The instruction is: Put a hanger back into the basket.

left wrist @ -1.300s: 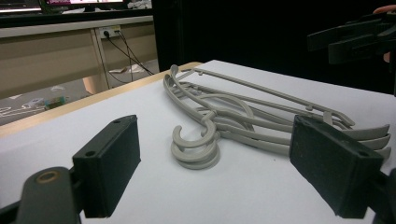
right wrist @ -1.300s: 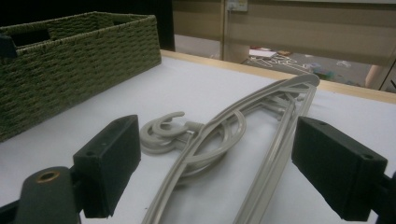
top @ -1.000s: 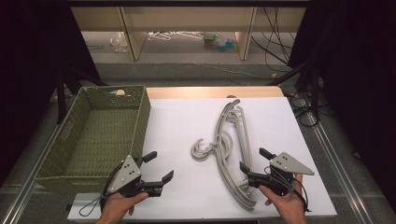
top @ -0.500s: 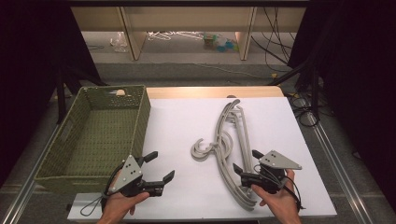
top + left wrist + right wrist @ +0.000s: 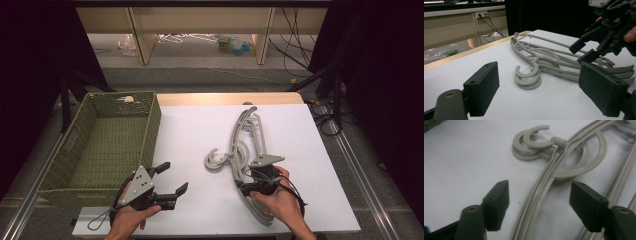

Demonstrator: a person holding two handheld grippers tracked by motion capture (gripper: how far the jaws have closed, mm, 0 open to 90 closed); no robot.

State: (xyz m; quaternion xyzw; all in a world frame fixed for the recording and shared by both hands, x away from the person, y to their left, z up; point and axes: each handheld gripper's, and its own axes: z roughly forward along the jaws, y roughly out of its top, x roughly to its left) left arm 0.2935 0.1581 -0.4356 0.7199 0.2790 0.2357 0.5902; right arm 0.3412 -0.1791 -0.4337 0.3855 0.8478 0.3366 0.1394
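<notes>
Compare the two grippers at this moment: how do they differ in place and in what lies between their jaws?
The right gripper sits over the stack of grey hangers, an arm of the stack between its jaws; the left gripper hovers over bare white table beside the green basket, nothing between its jaws. The right gripper's jaws have just been closing, pads not yet pressing the hanger. Both are black, hand-held and open.

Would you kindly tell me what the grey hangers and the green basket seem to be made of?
Hangers: likely moulded plastic, matt grey; ribbed arms and hooks are one uniform colour. Basket: apparently woven fibre or cord, matt olive; a tight weave texture covers walls and floor.
</notes>
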